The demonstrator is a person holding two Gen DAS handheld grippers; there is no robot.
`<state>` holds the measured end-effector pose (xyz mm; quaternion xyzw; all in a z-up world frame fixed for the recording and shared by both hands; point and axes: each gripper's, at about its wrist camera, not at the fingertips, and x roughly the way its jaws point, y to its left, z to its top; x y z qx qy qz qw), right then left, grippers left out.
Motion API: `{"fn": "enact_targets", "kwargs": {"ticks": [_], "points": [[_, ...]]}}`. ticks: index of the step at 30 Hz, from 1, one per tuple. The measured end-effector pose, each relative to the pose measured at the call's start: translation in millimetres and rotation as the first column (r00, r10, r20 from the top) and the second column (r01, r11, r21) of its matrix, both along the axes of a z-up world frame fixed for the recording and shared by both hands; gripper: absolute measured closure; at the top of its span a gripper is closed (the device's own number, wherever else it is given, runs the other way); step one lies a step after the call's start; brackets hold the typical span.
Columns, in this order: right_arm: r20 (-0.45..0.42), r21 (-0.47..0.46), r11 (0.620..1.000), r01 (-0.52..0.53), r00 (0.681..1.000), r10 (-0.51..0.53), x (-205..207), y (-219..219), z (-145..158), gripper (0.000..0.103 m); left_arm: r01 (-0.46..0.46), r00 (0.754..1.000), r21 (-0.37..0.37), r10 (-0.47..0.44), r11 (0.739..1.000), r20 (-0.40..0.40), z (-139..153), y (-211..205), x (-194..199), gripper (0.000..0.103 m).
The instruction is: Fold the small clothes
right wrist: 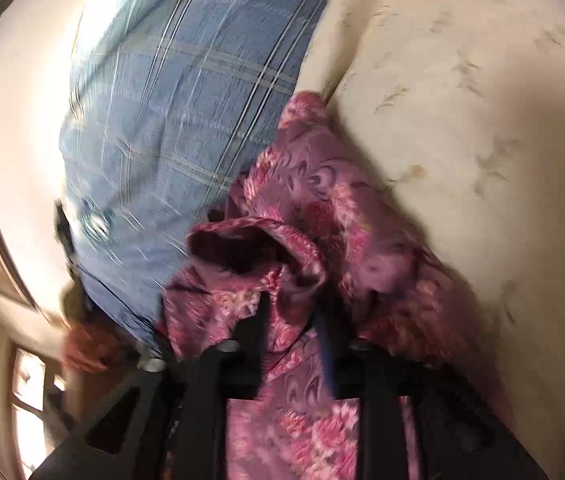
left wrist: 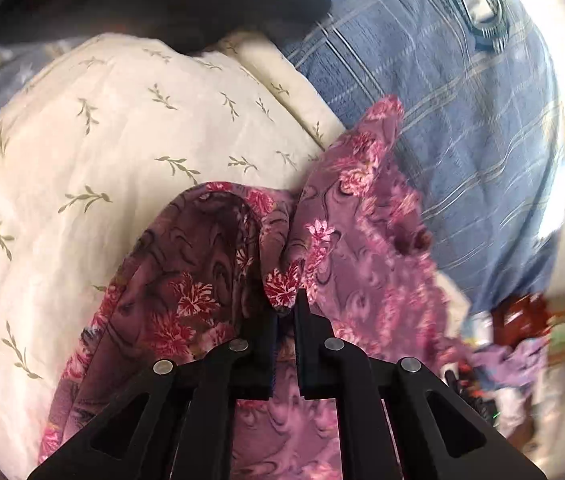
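Observation:
A purple garment with a pink and red flower print (left wrist: 346, 240) hangs bunched between both grippers above the bed. My left gripper (left wrist: 286, 312) is shut on a fold of it, with cloth draped over and under the black fingers. In the right wrist view the same garment (right wrist: 322, 216) is blurred. My right gripper (right wrist: 294, 320) is shut on a bunched edge, and cloth covers most of its fingers. The other hand and gripper show at the lower right of the left wrist view (left wrist: 518, 316).
A cream quilt with green sprigs (left wrist: 102, 168) lies under the garment; it shows at the right in the right wrist view (right wrist: 462, 120). A blue plaid sheet (left wrist: 462, 128) lies beside it. A dark cloth (left wrist: 186, 8) lies at the far edge.

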<state>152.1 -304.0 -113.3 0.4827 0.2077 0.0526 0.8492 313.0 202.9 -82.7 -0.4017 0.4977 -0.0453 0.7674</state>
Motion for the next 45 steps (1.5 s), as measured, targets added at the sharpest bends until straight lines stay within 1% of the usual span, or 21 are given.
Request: {"fn": "enact_targets", "kwargs": {"ticks": [1, 3, 5, 7, 8, 9, 10, 11, 12, 15, 16, 20, 23, 26, 30, 34, 37, 42, 43, 44, 45], "points": [[0.030, 0.005, 1.000, 0.013, 0.999, -0.013, -5.4, 0.5, 3.0, 0.048, 0.005, 1.000, -0.012, -0.005, 1.000, 0.014, 2.7, -0.3, 3.9, 0.094], [0.070, -0.013, 0.999, 0.034, 0.997, -0.033, -8.8, 3.3, 10.9, 0.031, 0.018, 1.000, -0.004, -0.018, 1.000, 0.024, 6.7, -3.9, 11.2, 0.085], [0.070, -0.043, 0.998, 0.047, 0.997, -0.044, -3.0, 8.0, 15.9, 0.024, 0.022, 0.999, 0.011, -0.022, 1.000, 0.028, 6.9, -9.8, 20.1, 0.071], [0.022, -0.106, 0.993, 0.058, 0.998, -0.056, 10.6, 14.7, 21.3, 0.022, 0.024, 0.999, 0.027, -0.025, 0.999, 0.021, 5.9, -16.5, 29.1, 0.070], [0.007, -0.136, 0.989, 0.058, 0.998, -0.057, 15.6, 19.7, 23.0, 0.024, 0.025, 1.000, 0.025, -0.025, 0.999, 0.013, 4.4, -12.2, 27.6, 0.070], [-0.021, -0.204, 0.978, 0.052, 0.998, -0.058, 24.4, 25.6, 29.3, 0.042, 0.021, 1.000, 0.020, -0.021, 1.000, 0.005, 4.1, -12.3, 30.4, 0.070], [-0.020, -0.235, 0.971, 0.031, 0.999, -0.037, 28.7, 28.0, 34.6, 0.097, 0.015, 1.000, 0.009, -0.015, 1.000, 0.002, 5.1, -12.6, 32.9, 0.070], [-0.005, -0.246, 0.969, -0.010, 1.000, 0.009, 35.4, 29.6, 43.3, 0.091, 0.010, 1.000, 0.003, -0.010, 1.000, 0.008, 5.1, -11.8, 33.8, 0.070], [0.039, -0.245, 0.969, -0.015, 0.999, 0.025, 34.2, 29.1, 55.9, 0.093, 0.002, 1.000, 0.012, -0.002, 1.000, 0.015, 6.6, -7.9, 33.3, 0.070], [0.164, -0.244, 0.966, 0.080, 0.986, -0.040, 10.8, 18.1, 79.1, 0.093, -0.009, 1.000, 0.035, 0.008, 0.999, 0.013, 1.3, 5.7, 26.7, 0.070], [0.156, -0.239, 0.966, 0.098, 0.986, -0.061, 7.6, 12.4, 76.0, 0.092, -0.012, 1.000, 0.025, 0.012, 1.000, 0.008, -2.1, 8.3, 25.8, 0.070], [-0.126, -0.285, 0.958, 0.030, 0.990, -0.068, 12.2, -4.7, 30.8, 0.088, -0.029, 0.999, -0.060, 0.031, 0.998, 0.019, -15.0, 22.8, 15.0, 0.070], [-0.092, -0.292, 0.952, 0.096, 0.988, -0.128, -12.2, -9.4, 39.2, 0.084, -0.029, 0.998, -0.068, 0.032, 0.997, 0.052, -15.3, 27.8, 10.6, 0.069], [0.040, -0.360, 0.918, 0.167, 0.986, -0.163, -26.2, 0.5, 77.9, 0.080, -0.035, 0.995, -0.082, 0.042, 0.996, 0.089, -16.1, 33.8, 4.9, 0.063], [0.019, -0.490, 0.866, -0.093, 0.993, 0.118, 38.5, 65.0, 120.3, 0.042, -0.033, 0.994, -0.129, 0.046, 0.991, 0.100, -24.3, 33.5, 6.4, 0.059], [-0.101, -0.506, 0.786, -0.357, 0.929, 0.357, 146.8, 142.4, 120.1, 0.040, -0.030, 0.993, -0.111, 0.043, 0.993, 0.114, -27.1, 28.3, 8.9, 0.062], [-0.164, -0.535, 0.734, -0.417, 0.904, 0.395, 203.4, 178.6, 106.7, 0.040, -0.034, 0.992, -0.081, 0.043, 0.996, 0.117, -25.7, 28.2, 10.1, 0.081], [-0.272, -0.564, 0.659, -0.497, 0.866, 0.420, 276.8, 218.4, 80.1, 0.039, -0.042, 0.994, -0.104, 0.052, 0.994, 0.097, -29.1, 31.7, 13.6, 0.081], [-0.303, -0.519, 0.652, -0.553, 0.832, 0.464, 286.5, 223.4, 69.3, 0.047, -0.045, 0.994, -0.099, 0.055, 0.994, 0.096, -28.2, 32.2, 13.2, 0.081], [-0.327, -0.493, 0.633, -0.597, 0.801, 0.501, 289.2, 232.4, 63.6, 0.066, -0.054, 0.994, -0.081, 0.062, 0.995, 0.094, -26.4, 33.0, 12.2, 0.081], [-0.342, -0.532, 0.563, -0.633, 0.769, 0.541, 287.0, 246.6, 64.0, 0.095, -0.067, 0.992, -0.052, 0.072, 0.996, 0.099, -23.2, 33.6, 10.2, 0.081]]}}
